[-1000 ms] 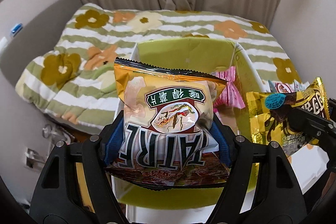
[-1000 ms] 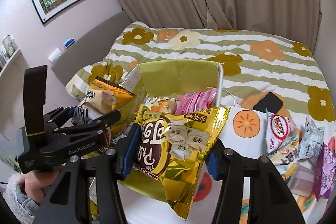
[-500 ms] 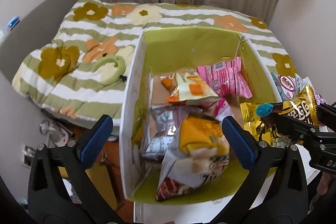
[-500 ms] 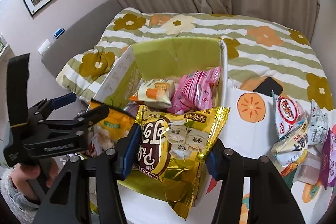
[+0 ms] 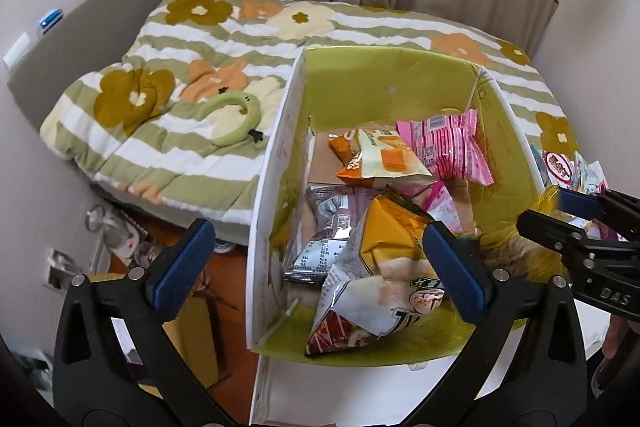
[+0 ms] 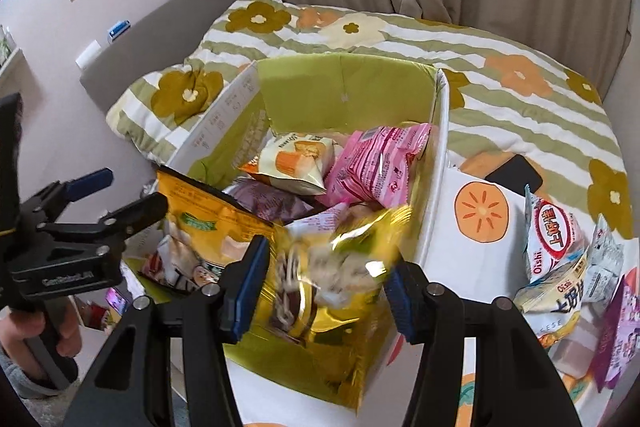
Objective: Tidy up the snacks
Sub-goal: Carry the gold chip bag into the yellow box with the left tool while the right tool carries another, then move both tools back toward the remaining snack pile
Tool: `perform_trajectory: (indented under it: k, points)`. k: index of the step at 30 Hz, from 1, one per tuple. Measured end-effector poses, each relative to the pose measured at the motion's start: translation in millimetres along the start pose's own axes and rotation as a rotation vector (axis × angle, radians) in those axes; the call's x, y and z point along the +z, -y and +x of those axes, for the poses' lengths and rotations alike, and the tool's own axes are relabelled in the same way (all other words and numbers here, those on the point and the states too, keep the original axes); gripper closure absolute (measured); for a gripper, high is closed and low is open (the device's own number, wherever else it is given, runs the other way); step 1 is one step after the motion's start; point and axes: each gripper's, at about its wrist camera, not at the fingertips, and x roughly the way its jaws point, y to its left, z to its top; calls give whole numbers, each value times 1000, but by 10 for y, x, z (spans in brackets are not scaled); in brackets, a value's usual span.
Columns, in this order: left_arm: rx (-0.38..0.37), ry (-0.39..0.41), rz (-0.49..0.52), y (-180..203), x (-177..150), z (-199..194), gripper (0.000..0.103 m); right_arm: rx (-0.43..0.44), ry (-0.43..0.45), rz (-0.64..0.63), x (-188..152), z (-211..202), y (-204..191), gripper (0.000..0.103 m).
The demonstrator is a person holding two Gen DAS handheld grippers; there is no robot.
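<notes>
A green-lined cardboard box (image 5: 384,79) holds several snack bags. The orange chip bag (image 5: 384,267) lies in its near end, also in the right wrist view (image 6: 208,227). My left gripper (image 5: 316,267) is open and empty above the box's near left side. My right gripper (image 6: 324,287) is open; the gold chocolate-snack bag (image 6: 340,267) is blurred between its fingers, dropping into the box's near right corner. An orange-white bag (image 5: 376,159) and a pink bag (image 5: 444,143) lie at the far end.
Loose snack bags (image 6: 560,259) lie on the white persimmon-print surface (image 6: 480,211) right of the box. A black phone (image 6: 514,173) lies beyond them. A flowered striped quilt (image 5: 208,87) covers the bed behind, with a green ring toy (image 5: 236,119) on it.
My left gripper opened and dropped the orange chip bag into the box. My right gripper moved over the box and has just opened, letting the gold bag fall.
</notes>
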Motion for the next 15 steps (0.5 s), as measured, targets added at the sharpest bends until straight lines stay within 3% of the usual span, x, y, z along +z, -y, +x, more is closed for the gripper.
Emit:
perform_trajectory:
  k: [2,3,6,9,15]
  points:
    - [2,2,5,14,-7,-9,0,-20,9,1,7,15,4,46]
    - [1,3,6,18,-6,-13,0,-18,22,3,7,-7,15,33]
    - [-6,5,6,23,-7,-24,0,20,55,23,-15,-93,50,20]
    - [-13,5,11,37,-19,-32,0,-7,73,13,-53,-125,53,11]
    - [-26,23,25,69,0,-120,0,-34,117,22,-101,-261,36,10]
